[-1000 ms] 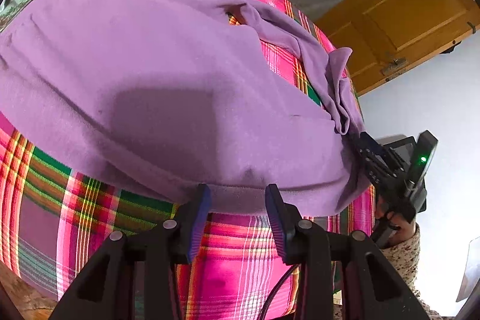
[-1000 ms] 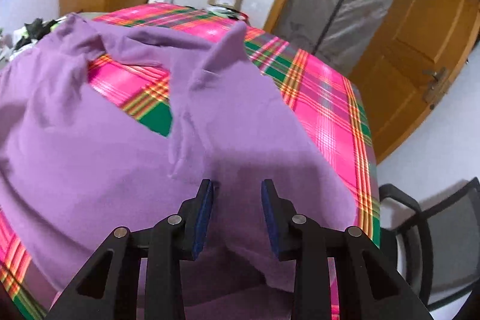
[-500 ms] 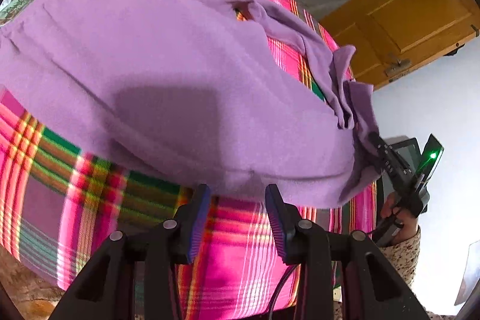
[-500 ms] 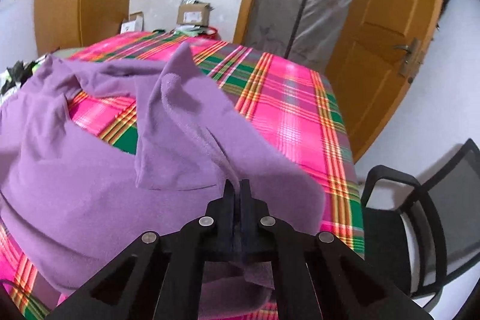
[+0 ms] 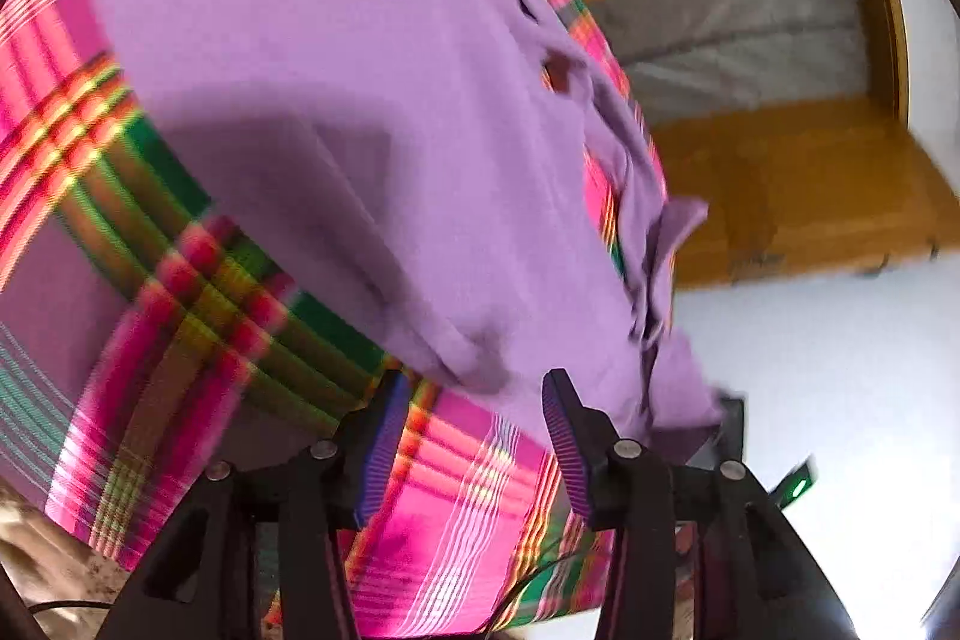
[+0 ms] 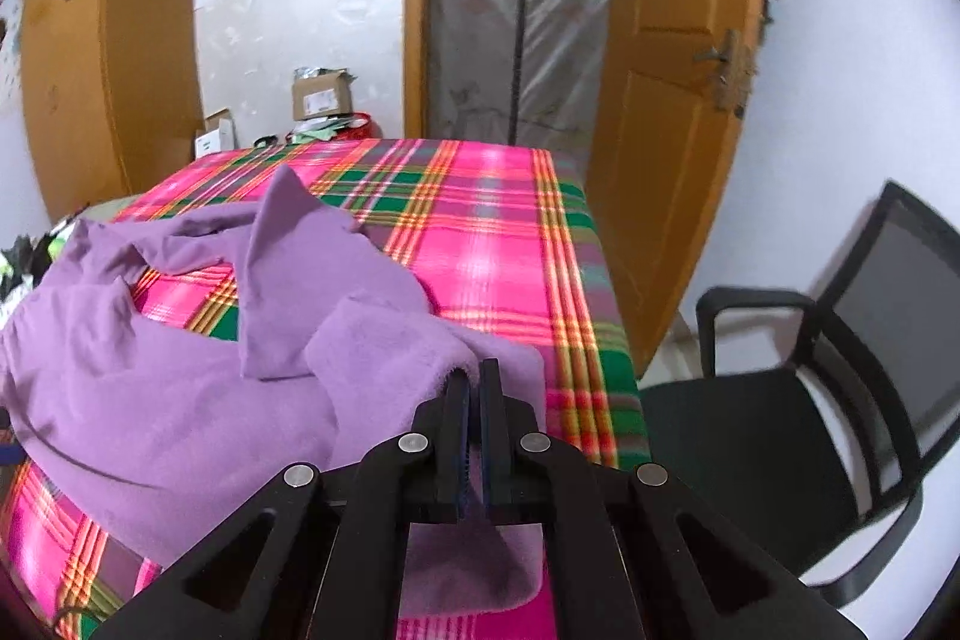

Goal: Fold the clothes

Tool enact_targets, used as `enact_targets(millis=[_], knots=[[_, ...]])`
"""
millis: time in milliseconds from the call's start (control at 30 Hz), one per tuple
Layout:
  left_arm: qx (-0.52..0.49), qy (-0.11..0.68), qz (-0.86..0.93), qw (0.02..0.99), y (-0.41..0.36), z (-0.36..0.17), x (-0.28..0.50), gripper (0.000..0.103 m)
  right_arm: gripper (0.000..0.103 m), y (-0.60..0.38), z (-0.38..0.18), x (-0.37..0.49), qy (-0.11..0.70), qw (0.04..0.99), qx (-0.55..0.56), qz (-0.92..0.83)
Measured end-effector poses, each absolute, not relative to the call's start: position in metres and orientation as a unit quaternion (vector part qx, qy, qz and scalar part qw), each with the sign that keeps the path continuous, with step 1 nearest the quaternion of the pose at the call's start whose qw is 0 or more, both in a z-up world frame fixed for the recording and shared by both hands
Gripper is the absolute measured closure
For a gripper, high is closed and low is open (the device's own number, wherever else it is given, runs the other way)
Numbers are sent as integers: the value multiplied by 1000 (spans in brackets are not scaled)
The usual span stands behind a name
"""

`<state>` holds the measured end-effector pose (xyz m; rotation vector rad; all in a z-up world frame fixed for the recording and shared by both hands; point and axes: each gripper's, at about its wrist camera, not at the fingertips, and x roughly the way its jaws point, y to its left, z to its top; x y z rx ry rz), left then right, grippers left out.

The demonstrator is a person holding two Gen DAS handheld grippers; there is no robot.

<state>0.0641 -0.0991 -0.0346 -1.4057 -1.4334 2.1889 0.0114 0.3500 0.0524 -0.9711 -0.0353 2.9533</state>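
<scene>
1. The purple garment (image 6: 180, 400) is soft, fleecy and rumpled, spread across the near half of the table.
2. The right gripper (image 6: 474, 382) pinches its near edge; the left gripper (image 5: 474, 400) gapes wide at its hem, holding nothing.
3. A pink plaid tablecloth (image 6: 480, 232) covers the table; a black chair (image 6: 810, 400) stands beside it, orange doors (image 6: 666, 100) behind.

A pink plaid cloth (image 6: 480, 244) covers the bench, a black chair (image 6: 810, 400) stands just beside its right edge, an orange door (image 6: 672, 130) hangs open by a plastic-sheeted doorway (image 6: 516, 10), and cardboard boxes (image 6: 318, 94) sit against the far wall.
</scene>
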Motion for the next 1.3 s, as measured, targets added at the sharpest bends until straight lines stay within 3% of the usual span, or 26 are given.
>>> enact_targets(millis=[467,600,633,667,1300], knots=[[-467,-529,708,40,-112,-38,53,58,100,392,50,33,61,60,-294,952],[-473,-526,706,17,-112,-41,53,81,100,406,53,45,87,83,-281,952],[-475,-531,702,7,-114,-44,54,93,100,411,54,49,94,90,-279,951],[-477,-532,699,3,-115,-45,55,95,100,415,54,51,98,96,-279,951],[-472,-528,706,11,-116,-46,66,99,100,465,27,73,192,140,-297,925]])
